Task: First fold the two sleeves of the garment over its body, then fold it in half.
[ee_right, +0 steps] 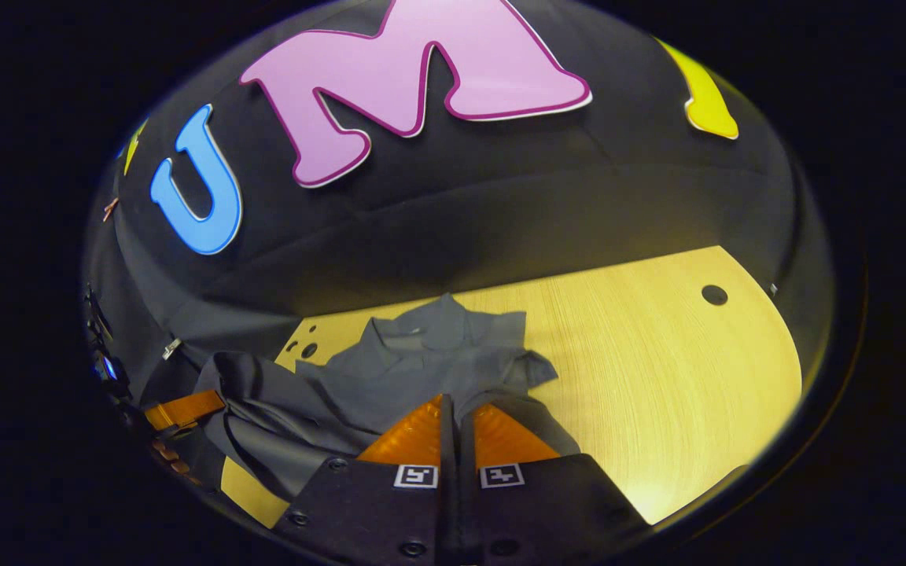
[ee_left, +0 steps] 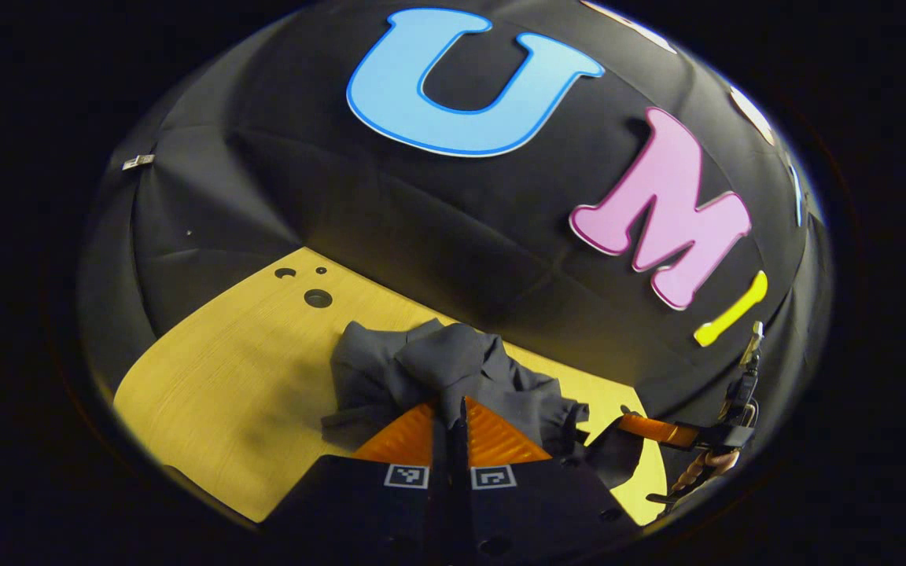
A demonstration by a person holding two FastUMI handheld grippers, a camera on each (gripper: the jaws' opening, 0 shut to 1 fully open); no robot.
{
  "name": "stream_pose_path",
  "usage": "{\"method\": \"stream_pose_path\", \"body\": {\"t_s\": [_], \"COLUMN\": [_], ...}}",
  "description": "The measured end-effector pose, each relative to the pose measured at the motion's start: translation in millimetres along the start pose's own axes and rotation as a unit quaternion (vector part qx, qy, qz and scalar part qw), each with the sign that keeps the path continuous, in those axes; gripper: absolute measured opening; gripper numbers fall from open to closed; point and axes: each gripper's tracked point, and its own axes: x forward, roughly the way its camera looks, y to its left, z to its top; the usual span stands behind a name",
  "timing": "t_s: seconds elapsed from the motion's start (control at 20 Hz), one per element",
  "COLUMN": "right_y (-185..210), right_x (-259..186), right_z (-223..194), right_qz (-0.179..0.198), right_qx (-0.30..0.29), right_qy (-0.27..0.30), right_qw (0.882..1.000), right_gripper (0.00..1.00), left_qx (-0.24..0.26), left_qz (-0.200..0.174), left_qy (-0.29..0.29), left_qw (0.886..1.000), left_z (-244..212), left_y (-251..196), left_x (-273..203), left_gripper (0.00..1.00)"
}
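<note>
A dark grey collared garment lies bunched on the yellow wooden table. In the left gripper view my left gripper has its orange fingers pressed together on a fold of the cloth. Farther right there, the right gripper grips another part of the fabric, which hangs dark below it. In the right gripper view the garment shows its collar toward the wall, one short sleeve pointing right. My right gripper is shut on the near edge. The left gripper sits at far left, cloth draped between the two.
The table stretches bare to the right of the garment, with a round hole near its far edge. Round holes mark the far left corner. The black cloth wall stands close behind the garment.
</note>
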Motion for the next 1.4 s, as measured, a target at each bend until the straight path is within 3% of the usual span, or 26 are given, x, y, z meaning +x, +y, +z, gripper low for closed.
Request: {"method": "stream_pose_path", "body": {"t_s": [0.25,0.45,0.8,0.95,1.0,1.05,1.1,1.15,1.25,1.3,1.4], "right_y": [2,-9,-47,-58,-59,-61,-62,-60,-51,-45,-29], "right_x": [52,95,153,162,162,159,154,148,136,128,110], "right_z": [21,26,43,35,32,29,27,29,36,39,48], "right_qz": [-0.003,-0.019,-0.076,-0.090,-0.092,-0.095,-0.101,-0.103,-0.102,-0.102,-0.091], "right_qx": [-0.003,0.005,0.015,0.014,0.008,-0.002,-0.021,-0.039,-0.075,-0.087,-0.101], "right_qy": [-0.021,-0.031,-0.061,-0.057,-0.053,-0.048,-0.046,-0.049,-0.059,-0.066,-0.086], "right_qw": [1.000,0.999,0.995,0.994,0.994,0.994,0.994,0.993,0.990,0.989,0.987], "right_gripper": [0.05,0.05,0.05,0.05,0.05,0.07,0.20,0.24,0.75,1.00,0.98], "left_qx": [-0.027,-0.013,-0.025,0.004,0.025,0.043,0.073,0.095,0.116,0.126,0.147], "left_qz": [0.014,0.026,0.076,0.060,0.060,0.064,0.070,0.067,0.068,0.067,0.068], "left_qy": [-0.020,-0.025,-0.021,-0.011,-0.011,-0.014,-0.026,-0.037,-0.051,-0.059,-0.074], "left_qw": [0.999,0.999,0.997,0.998,0.998,0.997,0.995,0.993,0.990,0.988,0.984], "left_z": [29,40,41,38,40,44,54,63,76,82,91], "left_y": [23,40,87,84,83,83,81,73,64,59,48], "left_x": [60,109,184,192,191,188,181,175,159,149,127], "left_gripper": [0.05,0.05,0.06,0.17,0.13,0.33,0.52,0.72,0.82,0.95,0.96]}}
